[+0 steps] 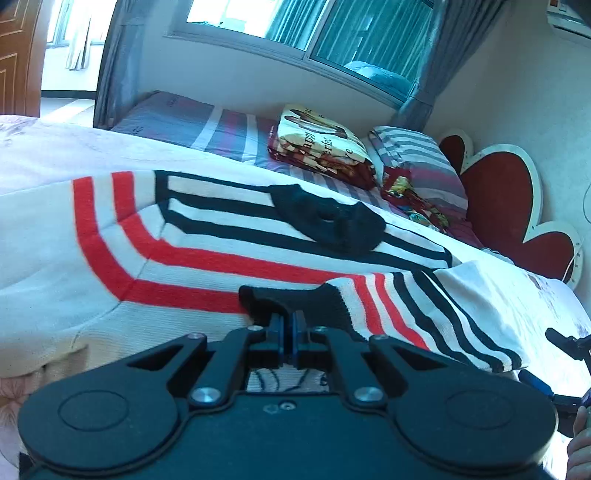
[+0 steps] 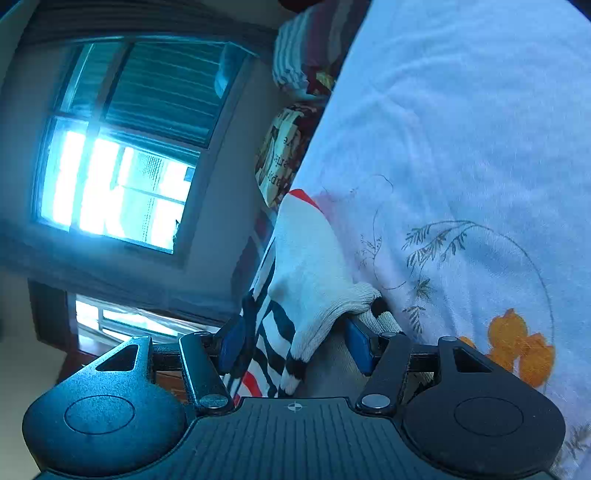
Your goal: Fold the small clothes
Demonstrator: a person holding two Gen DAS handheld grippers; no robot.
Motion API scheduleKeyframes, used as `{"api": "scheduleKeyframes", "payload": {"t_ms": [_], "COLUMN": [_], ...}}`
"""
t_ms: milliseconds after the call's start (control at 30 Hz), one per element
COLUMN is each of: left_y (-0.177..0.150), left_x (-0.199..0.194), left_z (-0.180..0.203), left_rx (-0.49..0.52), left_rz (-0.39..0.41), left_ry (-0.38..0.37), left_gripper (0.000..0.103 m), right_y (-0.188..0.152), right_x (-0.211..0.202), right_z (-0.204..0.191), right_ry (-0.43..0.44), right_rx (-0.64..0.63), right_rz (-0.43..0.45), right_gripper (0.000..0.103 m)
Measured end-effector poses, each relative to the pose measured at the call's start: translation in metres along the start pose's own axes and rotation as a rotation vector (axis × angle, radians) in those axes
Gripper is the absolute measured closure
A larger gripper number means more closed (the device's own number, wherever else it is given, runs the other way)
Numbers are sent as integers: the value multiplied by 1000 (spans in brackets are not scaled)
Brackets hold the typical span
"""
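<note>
A white knit sweater (image 1: 221, 229) with red and navy stripes lies spread on the pale floral bed cover (image 1: 37, 155), its navy collar (image 1: 332, 221) toward the pillows. One striped sleeve (image 1: 424, 306) is laid across the body. My left gripper (image 1: 289, 325) is shut on that sleeve's dark cuff (image 1: 266, 297). In the right wrist view the picture is rolled on its side. My right gripper (image 2: 295, 343) stands open, with a fold of the sweater (image 2: 306, 258) hanging between its blue pads (image 2: 357, 345) and not pinched.
A folded printed blanket (image 1: 321, 147), a striped pillow (image 1: 417, 162) and a red petal-shaped headboard (image 1: 498, 199) lie beyond the sweater. A window (image 1: 332, 29) with curtains runs along the far wall. A person's hand (image 1: 581, 439) shows at the right edge. The floral cover (image 2: 461, 147) fills the right wrist view.
</note>
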State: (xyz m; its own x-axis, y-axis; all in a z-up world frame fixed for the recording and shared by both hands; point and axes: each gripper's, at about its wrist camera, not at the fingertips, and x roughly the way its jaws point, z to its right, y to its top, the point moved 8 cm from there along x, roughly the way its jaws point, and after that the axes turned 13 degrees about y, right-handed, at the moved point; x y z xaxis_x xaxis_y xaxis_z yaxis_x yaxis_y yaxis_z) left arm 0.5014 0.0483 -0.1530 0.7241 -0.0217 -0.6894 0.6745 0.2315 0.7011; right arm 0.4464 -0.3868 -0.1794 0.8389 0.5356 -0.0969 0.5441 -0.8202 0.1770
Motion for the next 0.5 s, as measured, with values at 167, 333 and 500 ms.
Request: {"api": "scheduleKeyframes", "payload": {"t_ms": [167, 333, 500], "left_y": [4, 7, 3], "left_x": [-2, 3, 4], "left_z": [-5, -11, -10], "left_rx": [-7, 2, 13], "left_rz": [39, 31, 31], "left_ry": [27, 47, 60], "left_gripper": [99, 100, 99], "right_y": [15, 23, 14], "right_x": [4, 3, 2], "right_z": [13, 15, 15], "right_ry": [29, 50, 61], "right_rx": [83, 91, 48], "right_rz": [-14, -31, -49], "right_gripper": [44, 44, 85]}}
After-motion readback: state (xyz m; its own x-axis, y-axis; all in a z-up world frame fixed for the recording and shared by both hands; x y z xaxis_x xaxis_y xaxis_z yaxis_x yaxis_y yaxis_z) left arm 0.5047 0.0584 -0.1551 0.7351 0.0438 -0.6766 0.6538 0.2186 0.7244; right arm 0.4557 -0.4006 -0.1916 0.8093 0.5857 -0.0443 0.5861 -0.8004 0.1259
